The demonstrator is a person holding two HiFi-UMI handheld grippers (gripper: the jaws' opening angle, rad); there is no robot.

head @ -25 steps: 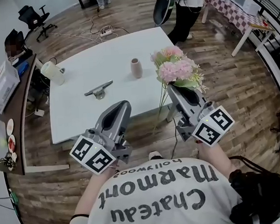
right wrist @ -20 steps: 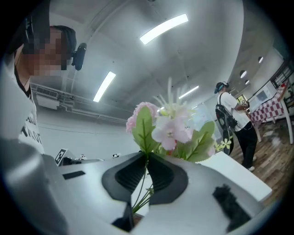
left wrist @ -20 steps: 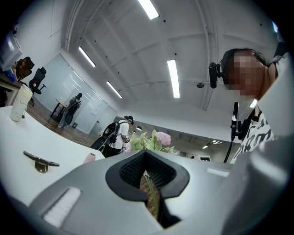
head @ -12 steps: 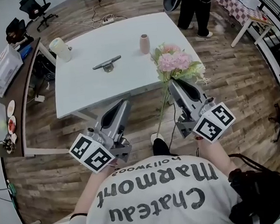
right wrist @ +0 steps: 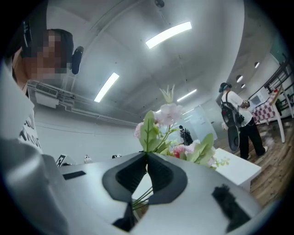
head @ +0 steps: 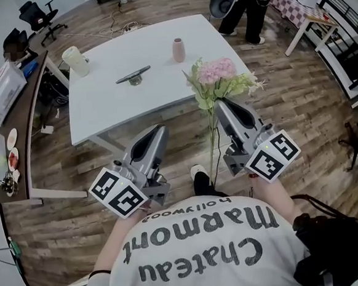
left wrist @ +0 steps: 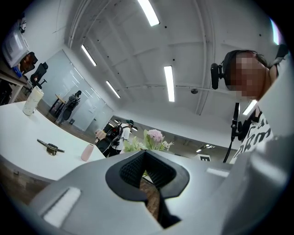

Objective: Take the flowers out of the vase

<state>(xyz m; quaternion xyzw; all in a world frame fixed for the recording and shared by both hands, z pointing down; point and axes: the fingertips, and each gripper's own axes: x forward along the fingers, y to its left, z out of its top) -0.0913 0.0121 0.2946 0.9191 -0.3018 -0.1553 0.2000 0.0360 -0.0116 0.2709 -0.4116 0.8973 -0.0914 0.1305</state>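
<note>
A bunch of pink flowers with green leaves is clamped by its stems in my right gripper, which is shut. The long stems hang down below the jaws over the wooden floor. In the right gripper view the blooms rise just past the closed tips of the right gripper. The small pink vase stands upright and empty at the far side of the white table. It shows in the left gripper view too, the vase far off. My left gripper is shut and holds nothing, its tips together.
A grey tool and a white jug stand on the table. A person stands beyond its far right corner. A cluttered brown desk runs along the left. A black bag lies at my right.
Both grippers have drawn back from the table, so it now lies farther off. The flowers came along in the right gripper, and their stems now hang over the floor.
</note>
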